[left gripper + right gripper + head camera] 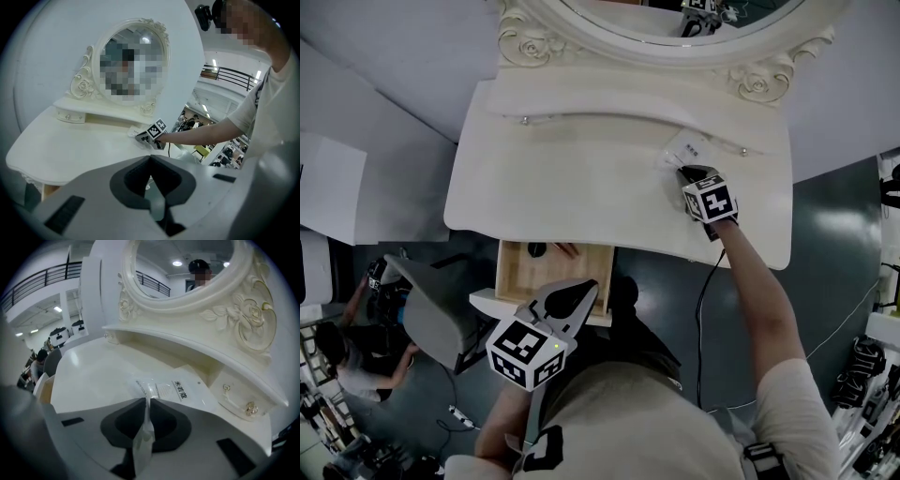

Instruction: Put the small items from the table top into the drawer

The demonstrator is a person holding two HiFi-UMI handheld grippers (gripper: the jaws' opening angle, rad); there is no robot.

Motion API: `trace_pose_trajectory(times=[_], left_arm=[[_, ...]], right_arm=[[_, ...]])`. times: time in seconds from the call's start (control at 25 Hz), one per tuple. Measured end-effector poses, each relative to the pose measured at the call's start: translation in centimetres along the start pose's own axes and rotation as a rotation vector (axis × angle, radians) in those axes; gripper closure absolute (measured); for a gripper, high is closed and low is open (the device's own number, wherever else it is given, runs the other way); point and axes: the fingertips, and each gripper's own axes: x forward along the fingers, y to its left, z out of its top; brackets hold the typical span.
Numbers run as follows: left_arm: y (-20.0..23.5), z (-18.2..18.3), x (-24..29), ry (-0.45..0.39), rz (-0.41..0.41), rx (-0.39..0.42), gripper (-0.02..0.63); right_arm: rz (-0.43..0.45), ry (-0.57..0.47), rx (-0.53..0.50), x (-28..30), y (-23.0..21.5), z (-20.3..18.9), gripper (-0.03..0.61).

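Right now the pick-up step is under way, as I judge it. The right gripper is pinching the near edge of a clear plastic packet. Its jaws are standing narrow, and a fold of the film is showing pressed between the pads. The rest of the packet is lying flat on the white table top, at the far right, just in front of the raised shelf under the mirror.

The left gripper is hanging with its jaws pressed together and nothing between them. In the head view it is hovering over the near front of the open wooden drawer. That drawer is standing pulled out below the table's near edge, left of centre, and a couple of small things are lying in it; what they are is too small to tell.

The next move is probably calling for a lift that is gentle enough to stop the thin film slipping out of the pads. The packet then needs carrying nearward and leftward across the table top to the drawer, lowering in, and letting go. The left gripper is sitting close to that path, so it may need shifting aside first.
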Motion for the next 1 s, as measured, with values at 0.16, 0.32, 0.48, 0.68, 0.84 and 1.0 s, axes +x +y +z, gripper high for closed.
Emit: trace_pose_trajectory(times=[0.16, 0.32, 0.48, 0.68, 0.84, 1.0], left_arm=[[0.2, 0.0, -0.2, -0.001, 0.000, 0.000, 0.557], [0.3, 0.2, -0.5, -0.007, -0.002, 0.003, 0.557], [0.5, 0.3, -0.7, -0.013, 0.001, 0.007, 0.557], [0.4, 0.7, -0.8, -0.023, -0.006, 0.016, 0.557], [0.1, 0.8, -0.9, -0.027, -0.012, 0.023, 0.557], [0.0, 0.8, -1.0, -0.036, -0.017, 0.029, 0.557]], right_arm=[[0.006, 0.028, -0.031, 0.2, 0.1, 0.0, 0.535], [-0.001, 0.026, -0.027, -0.1, 0.0, 0.1, 0.541], [-0.028, 0.023, -0.064, -0.4, -0.2, 0.4, 0.545], [-0.038, 0.012, -0.062, -1.2, -0.4, 0.6, 0.545], [-0.042, -0.003, -0.067, -1.9, -0.4, 1.0, 0.545], [-0.046, -0.014, -0.074, -2.5, -0.2, 1.2, 0.545]])
